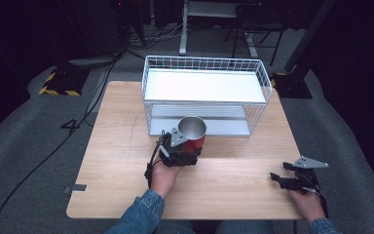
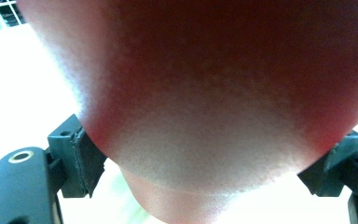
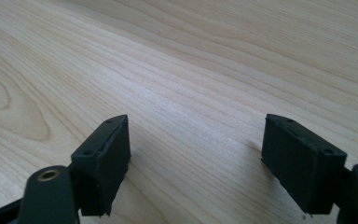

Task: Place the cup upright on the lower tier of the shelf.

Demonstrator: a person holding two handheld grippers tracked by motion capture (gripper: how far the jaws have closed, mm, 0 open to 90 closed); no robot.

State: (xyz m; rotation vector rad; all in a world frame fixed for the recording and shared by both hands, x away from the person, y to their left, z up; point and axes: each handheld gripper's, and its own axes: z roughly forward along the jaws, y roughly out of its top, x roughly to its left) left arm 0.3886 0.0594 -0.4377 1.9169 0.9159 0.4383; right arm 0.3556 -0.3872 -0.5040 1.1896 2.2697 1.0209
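A red metal cup [image 1: 193, 132] with a shiny steel inside stands upright near the middle of the wooden table [image 1: 117, 146], just in front of the wire rack [image 1: 204, 92]. My left gripper [image 1: 181, 152] is shut on the cup's lower body. In the left gripper view the red cup [image 2: 205, 102] looms close, pressed between both black pads [image 2: 81, 156]. My right gripper [image 1: 286, 179] rests low at the table's front right, open. In the right gripper view its jaws [image 3: 196, 154] stand wide apart over bare wood.
The white wire rack has a white upper shelf [image 1: 202, 85] and a lower shelf [image 1: 224, 126] behind the cup. Dark floor with cables surrounds the table. Bare wood lies to the left and between the two hands.
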